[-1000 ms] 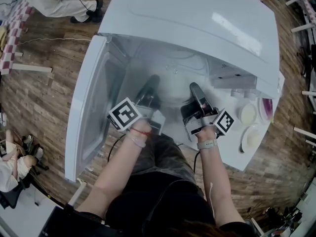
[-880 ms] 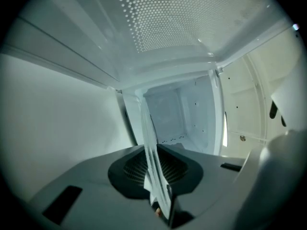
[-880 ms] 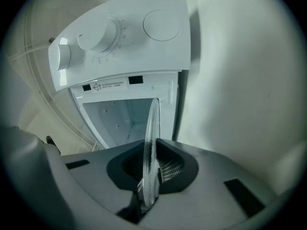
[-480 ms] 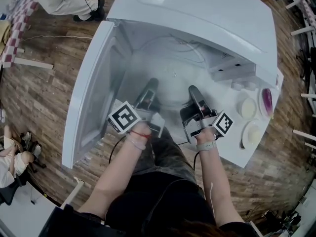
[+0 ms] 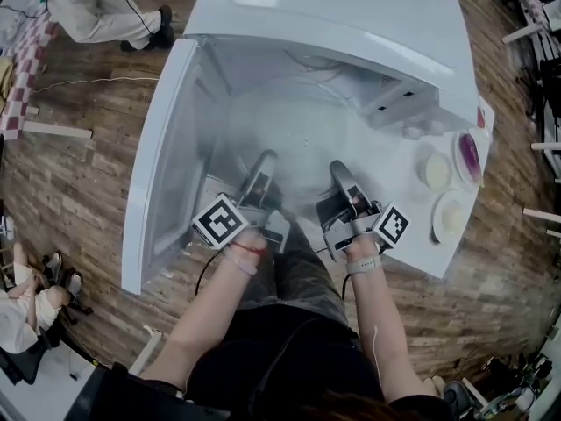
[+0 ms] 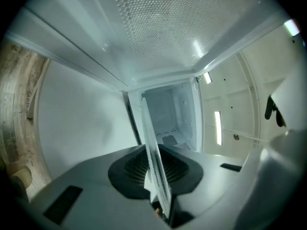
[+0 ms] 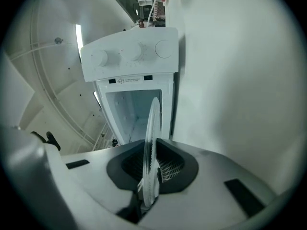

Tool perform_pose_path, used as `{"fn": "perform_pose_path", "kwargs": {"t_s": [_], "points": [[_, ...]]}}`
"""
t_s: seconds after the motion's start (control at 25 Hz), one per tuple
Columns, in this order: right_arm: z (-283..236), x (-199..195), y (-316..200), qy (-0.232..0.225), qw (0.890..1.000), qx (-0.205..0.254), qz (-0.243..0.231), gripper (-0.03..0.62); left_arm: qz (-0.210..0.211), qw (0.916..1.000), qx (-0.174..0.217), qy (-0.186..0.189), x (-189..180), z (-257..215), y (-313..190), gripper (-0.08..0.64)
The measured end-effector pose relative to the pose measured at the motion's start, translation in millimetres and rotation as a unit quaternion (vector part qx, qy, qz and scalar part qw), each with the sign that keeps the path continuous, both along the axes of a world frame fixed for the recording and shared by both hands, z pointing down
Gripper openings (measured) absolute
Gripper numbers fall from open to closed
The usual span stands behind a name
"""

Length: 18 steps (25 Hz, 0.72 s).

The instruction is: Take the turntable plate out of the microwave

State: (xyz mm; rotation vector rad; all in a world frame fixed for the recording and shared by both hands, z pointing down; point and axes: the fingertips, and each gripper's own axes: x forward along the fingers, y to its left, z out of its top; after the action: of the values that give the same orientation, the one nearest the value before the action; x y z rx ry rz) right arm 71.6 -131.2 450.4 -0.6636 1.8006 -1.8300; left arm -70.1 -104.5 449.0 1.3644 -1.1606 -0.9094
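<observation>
My left gripper (image 5: pixel 266 161) and right gripper (image 5: pixel 338 168) both reach level into the microwave (image 5: pixel 351 24), each with its jaws clamped on the near rim of the turntable plate (image 5: pixel 303 135). The plate lies flat between them, inside the cavity close to its open front. It is a clear glass disc, faint against the pale interior; edge-on in my gripper views it shows a thin rim with ribbing near the pads. The door (image 5: pixel 162 165) hangs wide open on the left. The microwave sits on a white table (image 5: pixel 419 251), where three small round dishes (image 5: pixel 436 171) stand beside it on the right, one purple inside. Below is a wood-plank floor (image 5: pixel 79 174); a person (image 5: pixel 96 3) stands at upper left.
</observation>
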Motion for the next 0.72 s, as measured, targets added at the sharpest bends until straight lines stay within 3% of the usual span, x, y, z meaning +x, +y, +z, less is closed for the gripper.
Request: {"fn": "perform_pose_path", "kwargs": {"t_s": [0.48,0.72], "points": [[9,27,72,0.014,0.998,-0.023,0.057,0.040,0.084,0.9958,-0.029,-0.024,23,10,54,0.049],[16,36,94,0.021,0.997,-0.025,0.075,0.040,0.100,0.9942,-0.039,0.000,33,18,71,0.049]]}}
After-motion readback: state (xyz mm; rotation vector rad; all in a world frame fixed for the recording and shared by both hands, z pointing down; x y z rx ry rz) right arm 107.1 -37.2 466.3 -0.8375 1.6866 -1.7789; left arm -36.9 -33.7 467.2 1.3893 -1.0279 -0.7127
